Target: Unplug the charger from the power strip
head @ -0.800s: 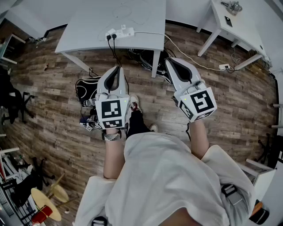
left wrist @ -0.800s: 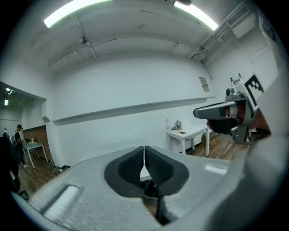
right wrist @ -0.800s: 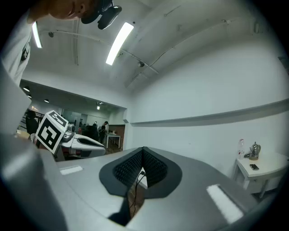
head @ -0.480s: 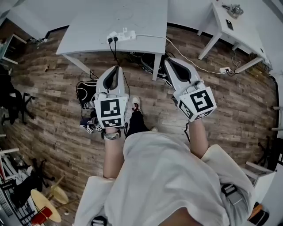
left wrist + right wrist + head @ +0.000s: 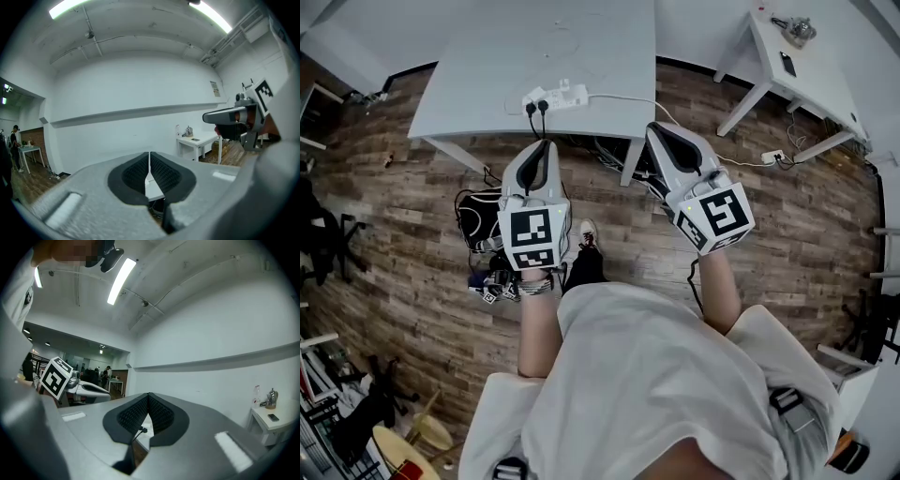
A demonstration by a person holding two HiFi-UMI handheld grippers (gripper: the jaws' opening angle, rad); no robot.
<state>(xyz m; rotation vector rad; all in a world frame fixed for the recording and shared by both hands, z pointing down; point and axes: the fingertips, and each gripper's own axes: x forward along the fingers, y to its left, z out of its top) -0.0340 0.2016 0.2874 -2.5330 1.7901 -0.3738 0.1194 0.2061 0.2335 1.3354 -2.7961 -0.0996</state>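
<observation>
Fingers on left gripper (image 5: pixel 546 147) and right gripper (image 5: pixel 657 131) are closed, empty. Open both; brace power strip (image 5: pixel 559 95), pull black charger plug (image 5: pixel 531 107) straight out.

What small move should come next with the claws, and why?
Probably step forward and bring the left claw toward the white power strip on the grey table, opening it on the way. It and the right claw are shut, empty and short of the table; two black plugs in the strip lie nearly ahead of it.
</observation>
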